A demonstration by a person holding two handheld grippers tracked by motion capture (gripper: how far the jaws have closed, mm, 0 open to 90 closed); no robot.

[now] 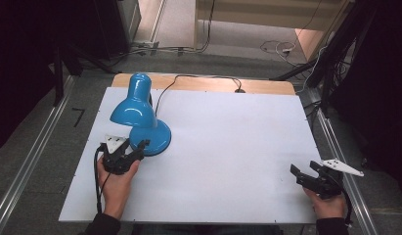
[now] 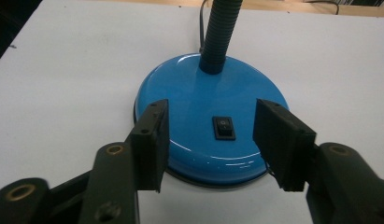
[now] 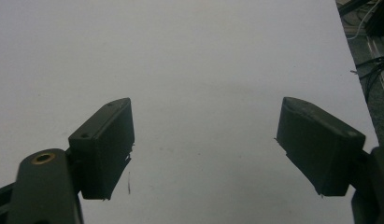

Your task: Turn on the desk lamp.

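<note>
I see the blue desk lamp (image 1: 140, 115) standing at the left of the white bench (image 1: 228, 147). My left gripper (image 1: 140, 146) sits right at the near rim of the lamp's base (image 2: 208, 116), jaws spread to either side of the black rocker switch (image 2: 224, 128). My right gripper (image 1: 306, 172) hovers well apart at the bench's right edge, jaws also spread, holding nothing.

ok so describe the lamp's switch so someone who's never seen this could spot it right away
Start at the white table top and find the blue desk lamp at its left side. On the lamp's round glossy base, in front of the ribbed neck, sits a small black rocker switch. It is the one black rectangle on the blue surface, between the left gripper's open jaws.
</note>
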